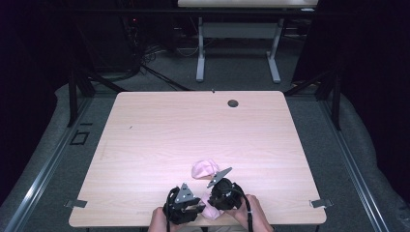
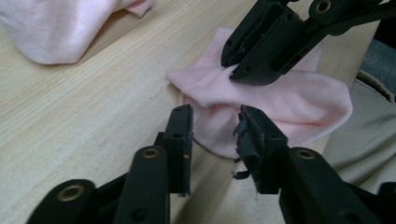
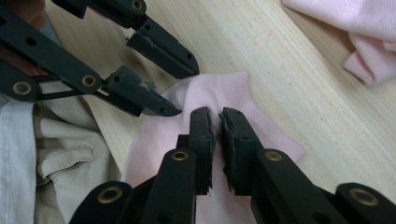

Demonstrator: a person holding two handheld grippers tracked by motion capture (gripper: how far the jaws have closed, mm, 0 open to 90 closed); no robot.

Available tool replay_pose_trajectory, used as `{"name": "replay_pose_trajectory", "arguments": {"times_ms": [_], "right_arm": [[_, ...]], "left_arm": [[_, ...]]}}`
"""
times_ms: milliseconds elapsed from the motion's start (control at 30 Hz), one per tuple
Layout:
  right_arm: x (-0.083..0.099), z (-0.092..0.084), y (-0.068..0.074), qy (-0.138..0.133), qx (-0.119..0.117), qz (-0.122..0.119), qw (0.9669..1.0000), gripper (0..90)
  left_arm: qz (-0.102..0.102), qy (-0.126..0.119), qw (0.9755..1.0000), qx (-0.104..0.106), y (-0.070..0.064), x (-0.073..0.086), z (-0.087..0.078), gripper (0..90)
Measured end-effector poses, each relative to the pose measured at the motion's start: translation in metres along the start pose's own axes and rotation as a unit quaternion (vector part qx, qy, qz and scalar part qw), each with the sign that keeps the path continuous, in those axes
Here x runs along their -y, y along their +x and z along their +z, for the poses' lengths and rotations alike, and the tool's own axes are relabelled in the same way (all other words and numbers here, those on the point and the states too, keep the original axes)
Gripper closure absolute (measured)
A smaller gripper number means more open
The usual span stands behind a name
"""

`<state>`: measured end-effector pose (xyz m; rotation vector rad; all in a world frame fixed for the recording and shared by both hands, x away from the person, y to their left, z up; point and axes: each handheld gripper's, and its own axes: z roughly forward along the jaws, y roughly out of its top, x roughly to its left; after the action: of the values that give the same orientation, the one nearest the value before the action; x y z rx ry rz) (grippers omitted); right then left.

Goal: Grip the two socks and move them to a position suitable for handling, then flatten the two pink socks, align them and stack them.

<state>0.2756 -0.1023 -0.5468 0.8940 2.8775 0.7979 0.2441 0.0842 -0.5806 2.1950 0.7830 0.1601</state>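
Observation:
A flat pink sock (image 2: 289,102) lies at the table's front edge, partly overhanging it. My right gripper (image 3: 217,122) is shut on a pinched fold of this sock (image 3: 261,126); it also shows as the black jaws (image 2: 233,70) pressing into the fabric. My left gripper (image 2: 215,128) stands open just short of the sock's near edge, nothing between its fingers; from the other side it appears with its jaws spread (image 3: 184,91). A second, bunched pink sock (image 1: 204,169) lies a little farther in. Seen from above, the left gripper (image 1: 196,209) and right gripper (image 1: 212,203) sit close together.
The light wooden table (image 1: 193,125) has a dark round hole (image 1: 233,103) near its far edge. The person's beige trousers (image 3: 56,154) lie just beyond the front edge. The bunched sock (image 3: 364,28) rests close by. Another table's legs (image 1: 200,63) stand behind.

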Motion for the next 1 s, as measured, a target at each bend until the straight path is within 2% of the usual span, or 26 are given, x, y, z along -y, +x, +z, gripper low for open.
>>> {"name": "replay_pose_trajectory", "arguments": {"times_ms": [167,200,267,367,433,500,667,733,767,867,1000], "right_arm": [[0.001,0.0,0.001,-0.007,-0.001,0.006,1.0,83.7],[0.001,-0.002,0.001,-0.009,0.004,0.003,0.9999,83.9],[0.001,-0.004,0.0,-0.008,0.009,-0.001,0.9999,84.1],[0.001,-0.006,0.0,-0.025,0.006,0.006,0.9996,84.1],[0.001,-0.01,-0.001,-0.039,0.012,0.003,0.9992,84.1],[0.001,-0.014,-0.002,-0.048,0.017,0.005,0.9987,84.1],[0.002,-0.022,-0.005,-0.061,0.024,0.005,0.9978,84.0],[0.004,-0.029,-0.005,-0.081,0.034,0.008,0.9961,83.9],[0.004,-0.032,-0.005,-0.081,0.037,0.005,0.996,83.9],[0.007,-0.042,-0.003,-0.104,0.05,0.003,0.9934,83.7],[0.011,-0.049,-0.002,-0.116,0.065,0.001,0.9911,83.4]], "left_arm": [[-0.002,-0.004,0.9999,-0.012,0.0,0.0,0.002,86.5],[0.003,-0.007,0.9999,-0.013,-0.001,0.001,0.002,87.5],[-0.002,-0.011,0.9999,-0.012,-0.001,0.001,0.003,88.7],[-0.004,-0.017,0.9996,-0.021,0.0,0.002,0.002,89.3],[-0.007,-0.023,0.9994,-0.026,0.002,0.003,0.0,89.5],[-0.013,-0.031,0.999,-0.029,0.004,0.003,-0.002,89.6],[-0.014,-0.041,0.9984,-0.037,0.006,0.004,-0.006,89.8],[-0.019,-0.056,0.9972,-0.046,0.006,0.005,-0.009,89.8],[-0.021,-0.06,0.9966,-0.051,0.005,0.005,-0.011,89.8],[-0.02,-0.072,0.9949,-0.067,0.006,0.006,-0.018,89.8],[-0.027,-0.084,0.9927,-0.082,0.007,0.006,-0.022,89.8]]}}
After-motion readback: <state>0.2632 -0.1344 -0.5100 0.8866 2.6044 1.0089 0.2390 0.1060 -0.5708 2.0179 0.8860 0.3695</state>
